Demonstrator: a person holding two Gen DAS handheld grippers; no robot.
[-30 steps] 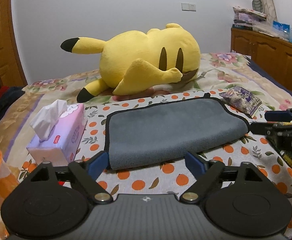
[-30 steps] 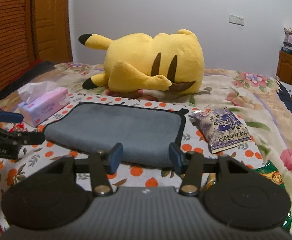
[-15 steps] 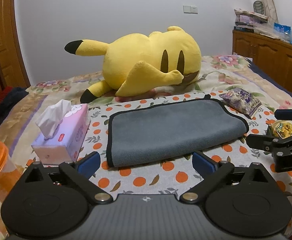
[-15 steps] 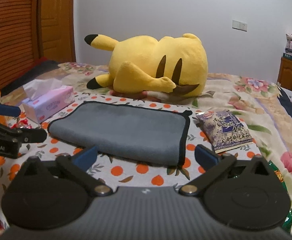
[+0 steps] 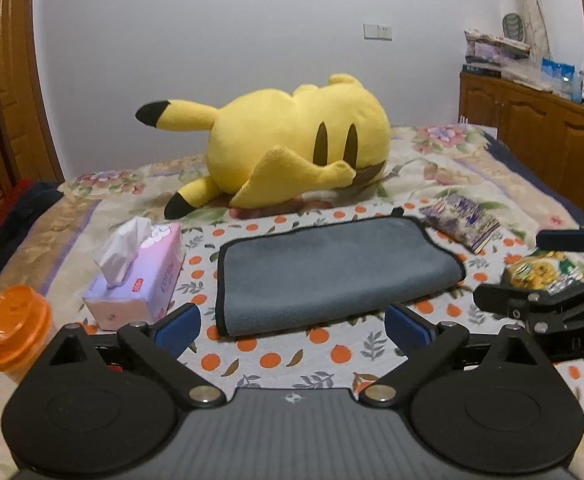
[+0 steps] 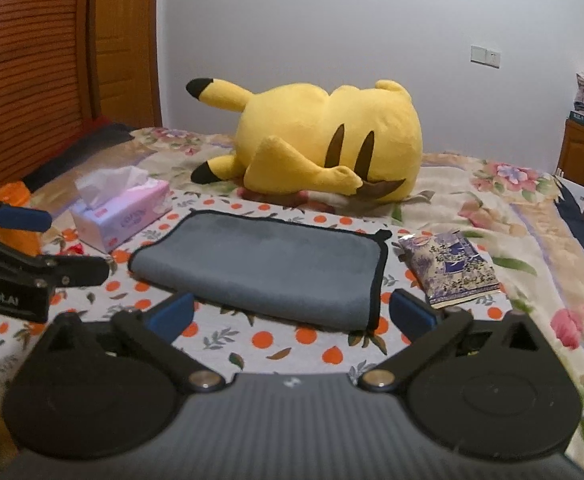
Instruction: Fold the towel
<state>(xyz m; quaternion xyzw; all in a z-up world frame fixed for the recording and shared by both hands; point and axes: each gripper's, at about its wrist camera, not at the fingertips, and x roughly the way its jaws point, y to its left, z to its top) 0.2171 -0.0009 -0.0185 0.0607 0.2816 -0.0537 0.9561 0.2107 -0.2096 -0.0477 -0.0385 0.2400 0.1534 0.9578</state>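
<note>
Left tongs (image 5: pixel 292 330): blue-tipped, spread wide, holding nothing.
Right tongs (image 6: pixel 292 316): spread wide too, empty.
Grey folded towel with black edging (image 5: pixel 331 270): flat on the orange-dotted bed cover (image 5: pixel 292 360), just ahead of both tongs, touching neither.
Pink tissue box (image 5: pixel 144 280): left of the left tongs; its print is unreadable.
Writing: "Robot.AI" on the left tongs' body seen in the right wrist view.
</note>
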